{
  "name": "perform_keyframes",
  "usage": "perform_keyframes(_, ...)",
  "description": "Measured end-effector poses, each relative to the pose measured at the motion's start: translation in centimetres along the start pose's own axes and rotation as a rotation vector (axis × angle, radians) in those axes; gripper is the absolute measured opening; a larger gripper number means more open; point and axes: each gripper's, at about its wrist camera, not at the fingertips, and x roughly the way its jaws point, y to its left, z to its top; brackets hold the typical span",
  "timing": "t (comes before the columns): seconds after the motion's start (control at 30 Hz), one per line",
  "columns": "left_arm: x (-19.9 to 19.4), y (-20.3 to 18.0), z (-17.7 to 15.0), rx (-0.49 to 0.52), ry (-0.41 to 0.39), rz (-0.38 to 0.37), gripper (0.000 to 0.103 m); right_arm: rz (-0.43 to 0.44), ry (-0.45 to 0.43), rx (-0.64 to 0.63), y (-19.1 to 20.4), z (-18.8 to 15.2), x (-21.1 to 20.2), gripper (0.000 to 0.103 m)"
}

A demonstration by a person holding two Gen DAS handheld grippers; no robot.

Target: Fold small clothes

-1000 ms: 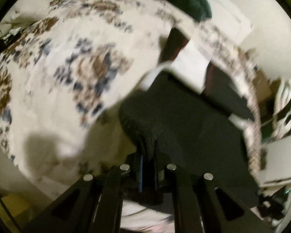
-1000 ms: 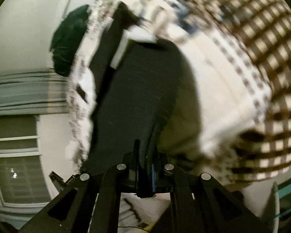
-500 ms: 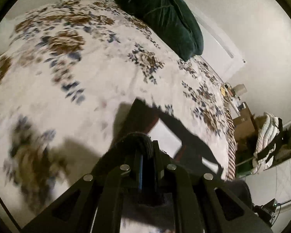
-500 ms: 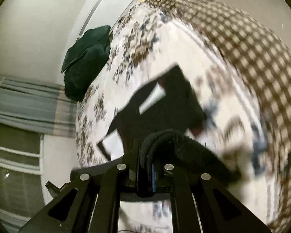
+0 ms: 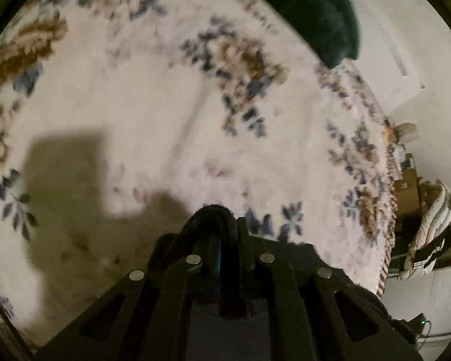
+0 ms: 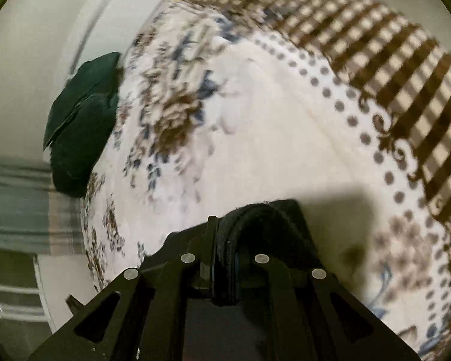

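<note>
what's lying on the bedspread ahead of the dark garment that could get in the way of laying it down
Nothing visible does. Both tools, left and right, pinch the dark garment, and the floral bedspread ahead shows only shadows. The green pillow sits far off at the bed's head end.

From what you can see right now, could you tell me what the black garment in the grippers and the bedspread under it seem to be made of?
Black garment: probably a thick knit or fleece; matte, with a fuzzy edge where it bunches between the fingers.
Bedspread: looks like soft woven or plush fabric, matte, printed with brown and blue flowers and a checked border; blur hides the weave.
</note>
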Motion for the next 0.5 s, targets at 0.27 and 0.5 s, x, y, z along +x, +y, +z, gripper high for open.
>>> perform_keyframes(0.27,-2.1,1.3,-1.2,-0.056,-0.006,-0.126,0.049,0.072,-0.013,-0.015,-0.6,-1.2,-0.8,0.095)
perform_keyframes(0.5,-9.0,1.8,-6.3,0.067,-0.136,-0.099,0.085,-0.135,-0.135,-0.181,-1.1,-9.9,-6.9,0.096)
